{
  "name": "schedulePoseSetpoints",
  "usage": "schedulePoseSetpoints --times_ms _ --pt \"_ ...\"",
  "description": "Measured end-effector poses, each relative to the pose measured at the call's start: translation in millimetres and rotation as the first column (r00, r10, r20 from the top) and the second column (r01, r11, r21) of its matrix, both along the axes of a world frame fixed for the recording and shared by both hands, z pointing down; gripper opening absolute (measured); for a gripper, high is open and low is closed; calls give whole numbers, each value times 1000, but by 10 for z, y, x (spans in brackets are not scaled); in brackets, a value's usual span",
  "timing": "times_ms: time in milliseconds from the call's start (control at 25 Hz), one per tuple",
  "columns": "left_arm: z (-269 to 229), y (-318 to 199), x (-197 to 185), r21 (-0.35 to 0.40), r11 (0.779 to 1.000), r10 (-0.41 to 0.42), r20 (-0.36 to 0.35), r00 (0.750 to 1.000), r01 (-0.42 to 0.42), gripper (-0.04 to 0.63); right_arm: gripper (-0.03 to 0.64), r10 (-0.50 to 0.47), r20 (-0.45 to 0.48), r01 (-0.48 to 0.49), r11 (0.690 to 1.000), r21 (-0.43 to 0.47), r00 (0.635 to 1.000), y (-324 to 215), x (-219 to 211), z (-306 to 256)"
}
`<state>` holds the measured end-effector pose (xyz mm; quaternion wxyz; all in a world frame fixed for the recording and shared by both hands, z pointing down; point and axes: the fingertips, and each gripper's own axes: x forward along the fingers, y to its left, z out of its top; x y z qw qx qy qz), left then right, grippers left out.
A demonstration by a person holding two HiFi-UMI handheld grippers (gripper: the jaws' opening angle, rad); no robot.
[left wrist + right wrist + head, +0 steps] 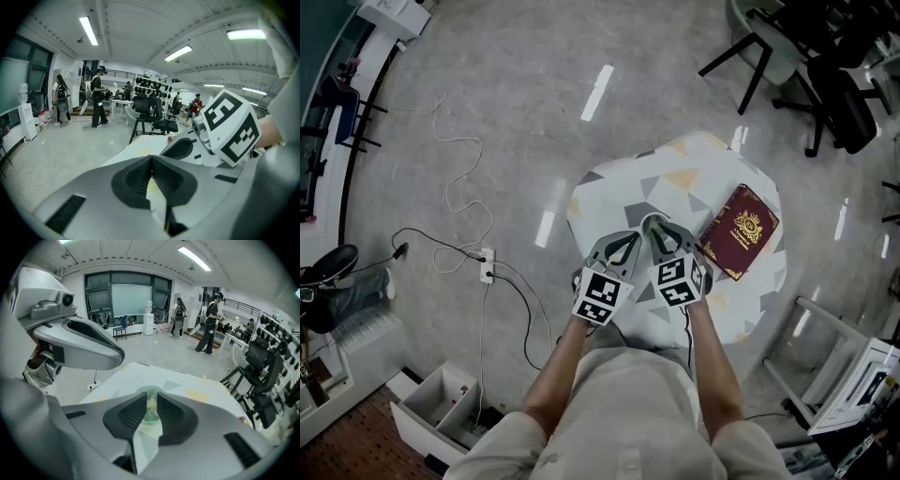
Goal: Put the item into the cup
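Above the patterned table (614,199), the left gripper (152,157) is pressed together and empty, while the right gripper (151,396), narrowly spread, has the green cup (151,414) at its 12 o'clock, with something pale inside.

small table (619,192) before me, patterned top: maroon book (739,230) near right edge, green cup (151,403) mid-surface.
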<state>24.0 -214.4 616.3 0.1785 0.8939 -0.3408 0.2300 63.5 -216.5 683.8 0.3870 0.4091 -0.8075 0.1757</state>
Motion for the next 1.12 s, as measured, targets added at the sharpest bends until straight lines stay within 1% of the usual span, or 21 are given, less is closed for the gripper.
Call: schedulePoseSetpoints --times_ms 280,440,560,720,880,1120 --pt "-136 15 -34 21 1000 14 -5 1000 -14 11 86 35 11 -36 999 41 999 42 45 -252" --pt "-251 17 -81 42 999 21 -8 1000 -20 12 86 66 33 -69 994 89 997 87 91 -517" --pt "-373 22 -91 62 998 35 -13 999 -34 12 86 96 68 -104 985 136 993 130 143 -766" --pt "-566 37 -76 86 995 52 -30 998 -50 11 86 136 124 -160 964 213 983 180 240 -1119" --pt "-814 56 -55 117 992 58 -60 997 -50 12 86 171 175 -216 934 285 970 259 335 -1486" --pt "-1148 153 13 183 978 110 -59 992 -97 11 86 216 223 -285 893 348 951 444 441 -1872"
